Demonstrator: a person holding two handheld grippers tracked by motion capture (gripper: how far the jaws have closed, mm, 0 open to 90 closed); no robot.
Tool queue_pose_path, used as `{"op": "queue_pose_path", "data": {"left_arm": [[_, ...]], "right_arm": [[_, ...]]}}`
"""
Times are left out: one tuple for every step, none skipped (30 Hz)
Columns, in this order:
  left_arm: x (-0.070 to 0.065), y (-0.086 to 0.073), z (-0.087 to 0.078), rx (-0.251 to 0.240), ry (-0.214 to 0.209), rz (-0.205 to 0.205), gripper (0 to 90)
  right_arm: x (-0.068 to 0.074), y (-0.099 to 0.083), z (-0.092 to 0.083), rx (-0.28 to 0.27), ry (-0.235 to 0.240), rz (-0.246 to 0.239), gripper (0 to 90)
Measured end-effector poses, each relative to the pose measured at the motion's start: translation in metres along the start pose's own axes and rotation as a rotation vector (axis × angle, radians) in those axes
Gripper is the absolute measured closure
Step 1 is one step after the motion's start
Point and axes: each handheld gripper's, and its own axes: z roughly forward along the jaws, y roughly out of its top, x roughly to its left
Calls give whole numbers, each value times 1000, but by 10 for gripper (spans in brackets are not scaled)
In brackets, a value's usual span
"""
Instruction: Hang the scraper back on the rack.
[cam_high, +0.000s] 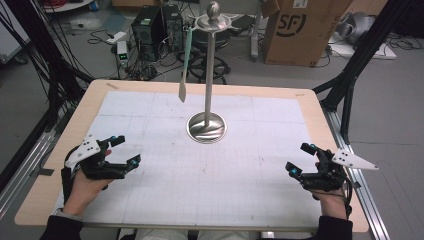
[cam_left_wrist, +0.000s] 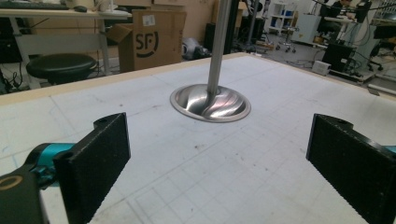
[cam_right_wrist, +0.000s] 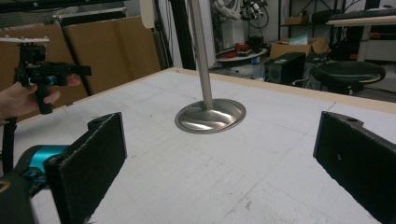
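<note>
Nearest the person, the left gripper (cam_high: 124, 151) and the right gripper (cam_high: 301, 159) are held low over the near corners of the tabletop (cam_high: 45, 185), each with jaws spread wide and holding nothing; this looks like a ready stance, well apart from the work and facing inward toward it. The gridded white mat (cam_high: 150, 190) between them carries no loose items. Farther in, at centre, the metal stand (cam_high: 207, 90) rests upright on its round dished base (cam_high: 206, 127), placed where either gripper could reach it. From its top disc a pale green spatula (cam_high: 184, 70) hangs on the left side, blade down, clear of the mat, likely the item to be taken.
</note>
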Motion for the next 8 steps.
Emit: {"op": "queue_pose_path", "data": {"left_arm": [[2, 0, -1, 2, 7, -4, 68], [3, -1, -1, 0, 14, -12, 68], [3, -1, 0, 1, 21, -16, 68], [3, -1, 0, 6, 20, -15, 68], [2, -1, 0, 8, 18, -9, 68], [2, -2, 1, 9, 19, -7, 68], [1, -2, 1, 12, 16, -5, 68], [1, -2, 2, 12, 16, -5, 68]], "right_arm": [[0, 0, 0, 5, 1, -2, 15], [1, 0, 1, 4, 3, -4, 15], [1, 0, 2, 6, 4, -5, 15], [1, 0, 2, 11, 8, -3, 15], [1, 0, 3, 12, 8, -7, 15], [2, 0, 3, 14, 11, -4, 15], [2, 0, 4, 12, 11, -7, 15], [3, 0, 5, 12, 9, -8, 16]]}}
